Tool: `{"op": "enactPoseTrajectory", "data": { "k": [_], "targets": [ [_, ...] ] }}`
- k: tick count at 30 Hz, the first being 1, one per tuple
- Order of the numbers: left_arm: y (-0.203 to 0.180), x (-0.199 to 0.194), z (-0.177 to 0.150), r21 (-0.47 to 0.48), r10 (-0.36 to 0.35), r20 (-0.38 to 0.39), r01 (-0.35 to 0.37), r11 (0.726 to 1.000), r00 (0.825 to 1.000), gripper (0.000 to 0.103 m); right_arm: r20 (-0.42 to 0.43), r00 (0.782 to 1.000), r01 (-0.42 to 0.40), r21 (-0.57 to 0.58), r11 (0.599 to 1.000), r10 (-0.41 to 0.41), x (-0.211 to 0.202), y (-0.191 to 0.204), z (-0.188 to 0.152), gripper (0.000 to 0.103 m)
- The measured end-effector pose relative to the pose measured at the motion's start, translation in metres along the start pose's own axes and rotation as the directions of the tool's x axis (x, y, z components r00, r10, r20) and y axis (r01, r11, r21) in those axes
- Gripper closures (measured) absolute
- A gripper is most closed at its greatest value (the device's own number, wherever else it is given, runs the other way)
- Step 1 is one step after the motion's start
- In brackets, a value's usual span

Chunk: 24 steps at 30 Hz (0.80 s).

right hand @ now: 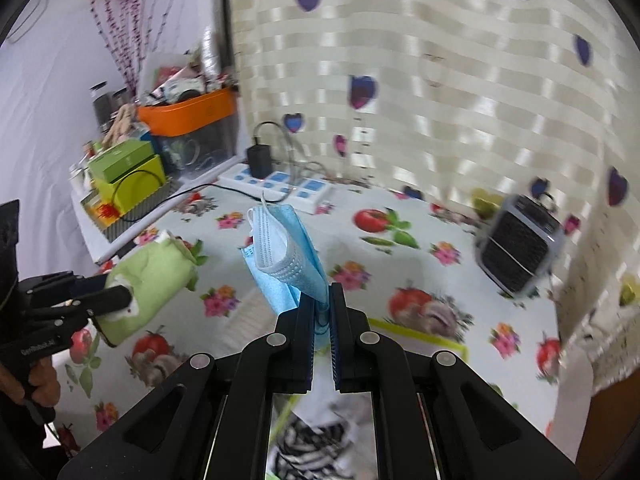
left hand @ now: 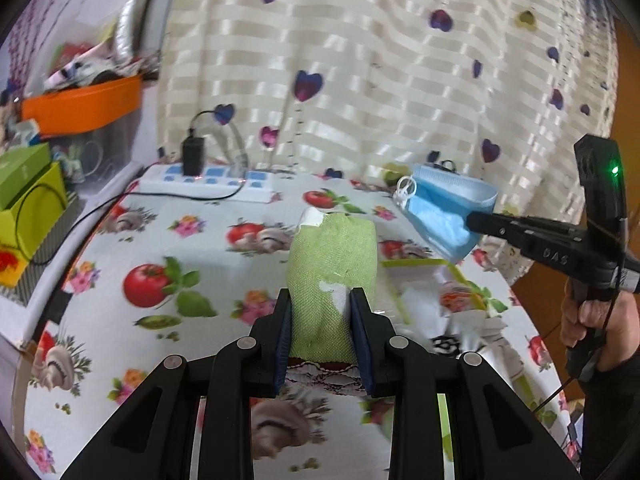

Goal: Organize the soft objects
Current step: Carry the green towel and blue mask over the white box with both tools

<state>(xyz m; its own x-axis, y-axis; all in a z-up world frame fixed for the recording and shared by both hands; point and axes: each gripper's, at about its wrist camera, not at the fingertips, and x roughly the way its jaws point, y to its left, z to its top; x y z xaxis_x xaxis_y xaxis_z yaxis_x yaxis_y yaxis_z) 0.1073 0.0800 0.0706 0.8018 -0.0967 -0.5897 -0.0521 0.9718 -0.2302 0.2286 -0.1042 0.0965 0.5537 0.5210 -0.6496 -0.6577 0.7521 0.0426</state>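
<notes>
My left gripper (left hand: 320, 300) is shut on a green cloth pouch (left hand: 334, 276) with white stuffing showing, held above the table. It also shows at the left of the right wrist view (right hand: 150, 276). My right gripper (right hand: 322, 300) is shut on a folded blue face mask (right hand: 286, 248), held up above the table. The mask also shows in the left wrist view (left hand: 444, 216), right of the pouch. A lime-rimmed tray (right hand: 416, 334) with black-and-white fabric (right hand: 316, 440) lies below my right gripper.
The table has a tomato-and-flower cloth (left hand: 168, 240). A white power strip (left hand: 208, 178) with a black charger lies at the back. Green boxes (left hand: 28, 200) and an orange-lidded bin (left hand: 84, 106) stand at the left. A small fan (right hand: 520, 244) stands at the right by the curtain (left hand: 360, 60).
</notes>
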Motion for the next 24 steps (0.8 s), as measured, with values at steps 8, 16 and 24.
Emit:
{"op": "enactPoseTrajectory", "data": {
  "k": [8,16,24],
  "targets": [
    [-0.039,0.008,-0.001,0.054,-0.047,-0.018,0.048,0.997,0.999,0.077,-0.035,0.994,0.103,0.100,0.990,-0.100,-0.012,-0.045,-0.034,0.096],
    [-0.069,0.020,-0.006,0.094,-0.075,-0.053,0.079,0.992,0.996,0.077,-0.167,0.981,0.127,0.162,0.979,-0.099,0.022,-0.074,-0.074,0.095],
    [-0.099,0.029,-0.010,0.129,-0.109,-0.081,0.119,0.984,0.991,0.077,-0.164,0.983,0.117,0.185,0.976,-0.087,0.014,-0.082,-0.090,0.060]
  ]
}}
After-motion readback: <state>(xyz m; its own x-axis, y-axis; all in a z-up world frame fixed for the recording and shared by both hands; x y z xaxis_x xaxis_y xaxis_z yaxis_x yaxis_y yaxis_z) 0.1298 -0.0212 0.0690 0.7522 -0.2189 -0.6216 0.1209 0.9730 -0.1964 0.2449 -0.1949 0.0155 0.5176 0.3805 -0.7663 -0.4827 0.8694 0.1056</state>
